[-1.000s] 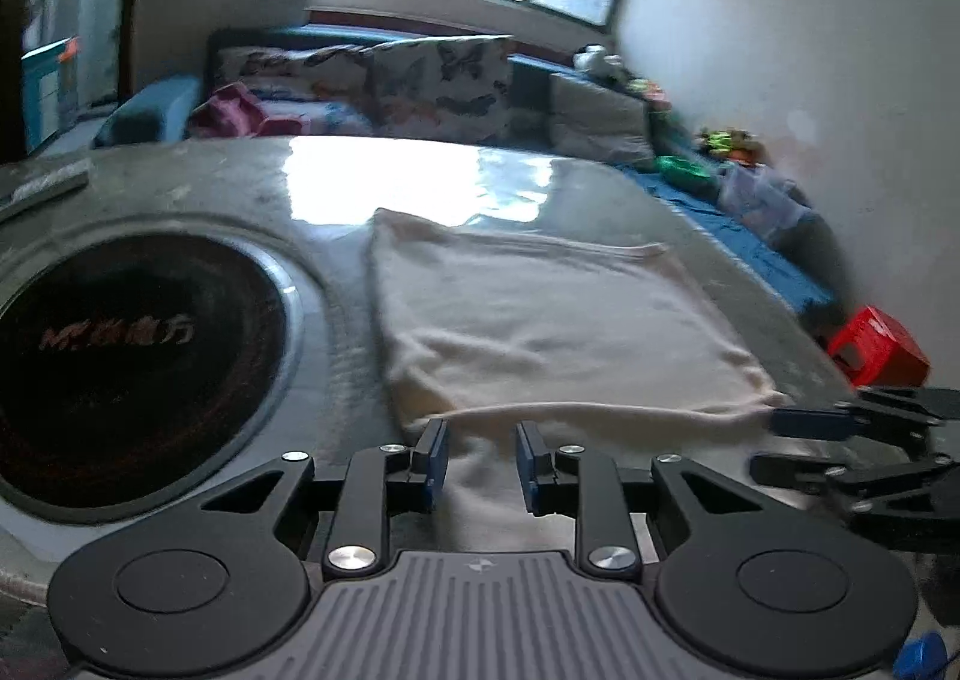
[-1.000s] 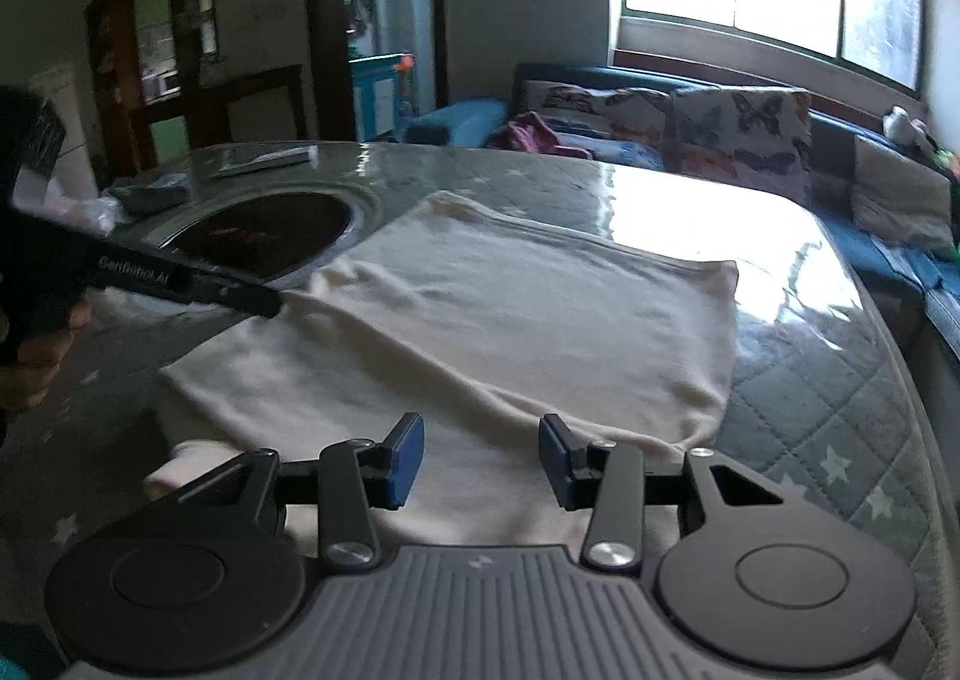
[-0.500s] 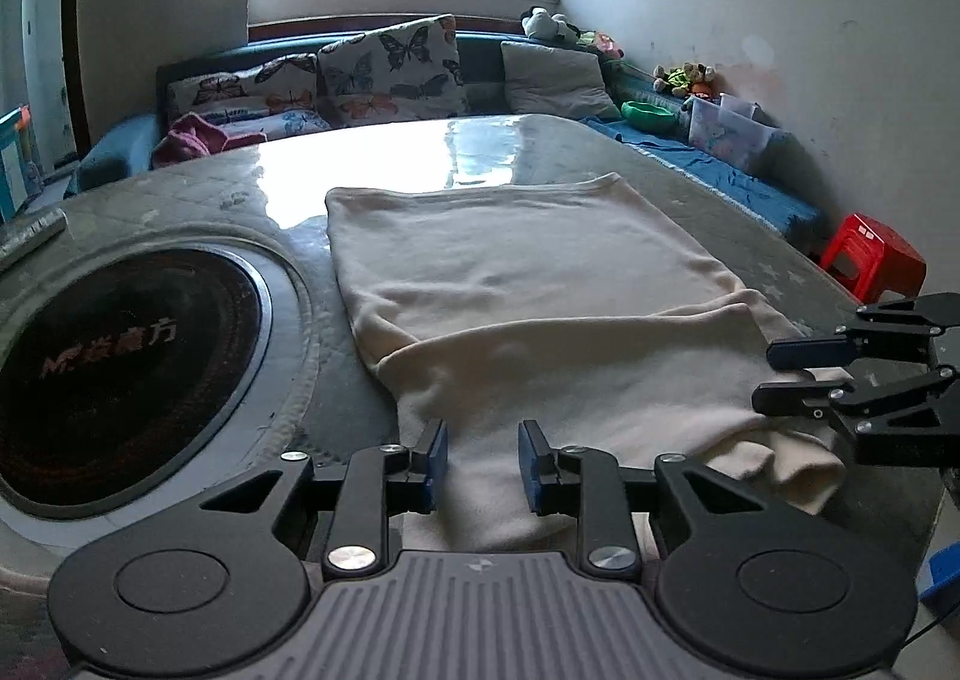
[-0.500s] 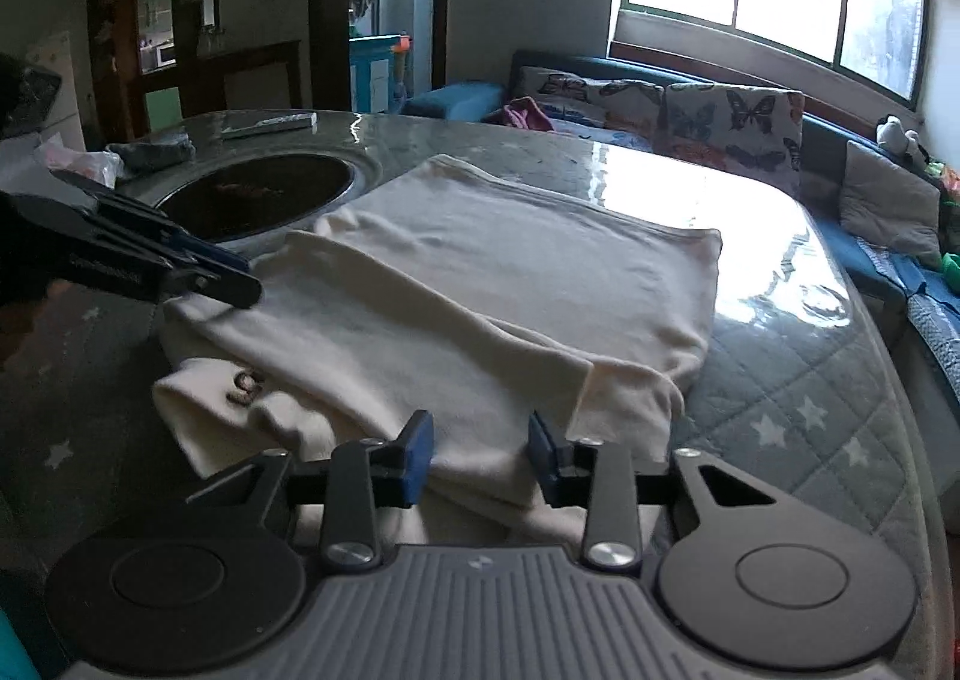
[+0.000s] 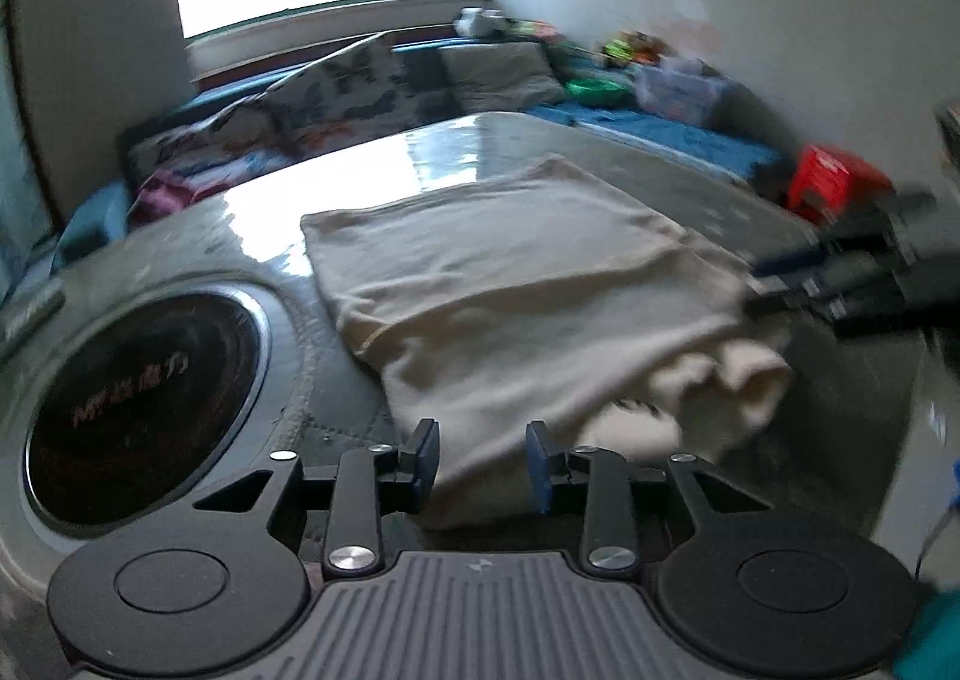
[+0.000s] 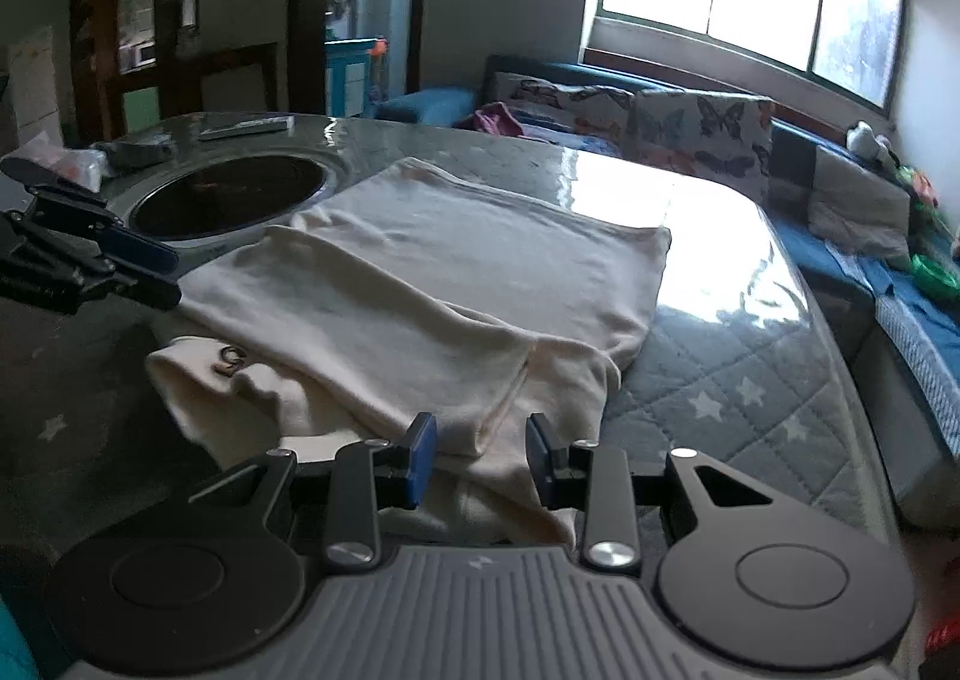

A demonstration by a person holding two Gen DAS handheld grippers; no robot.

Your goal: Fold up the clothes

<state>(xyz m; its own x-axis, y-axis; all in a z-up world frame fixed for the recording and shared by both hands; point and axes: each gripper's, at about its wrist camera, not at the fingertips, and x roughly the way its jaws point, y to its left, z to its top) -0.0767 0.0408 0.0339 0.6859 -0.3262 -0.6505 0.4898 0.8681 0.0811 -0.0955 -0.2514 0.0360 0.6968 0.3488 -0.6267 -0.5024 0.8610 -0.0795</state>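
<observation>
We see a cream garment (image 6: 432, 290) lying partly folded on the quilted grey worktop (image 6: 738, 380), its near portion doubled over the flat far portion, with a bunched cuff or collar end at the near left in the right wrist view. It sits just beside the round dark hotplate (image 6: 228, 194) set into the worktop.

Our left gripper (image 5: 480, 458) has its blue-padded fingers (image 5: 427, 452) spread a little and they have just been opening; the near edge of the garment lies between them, but the pads stand clear of the cloth on both sides. In the right wrist view the same gripper (image 6: 144, 272) shows at the left edge, hovering beside the garment's left side.

Our right gripper (image 6: 477, 455) has its fingers (image 6: 420, 452) parted by a similar gap, having just been closing, with the folded near edge between them; the pads do not seem to press the fabric, though the cloth hides part of the gap. The left wrist view is blurred, and there this gripper (image 5: 780, 284) is only a dark smear near the garment's right side.

Beyond the worktop stands a sofa with butterfly cushions (image 6: 702, 128) under a bright window (image 6: 744, 2).
</observation>
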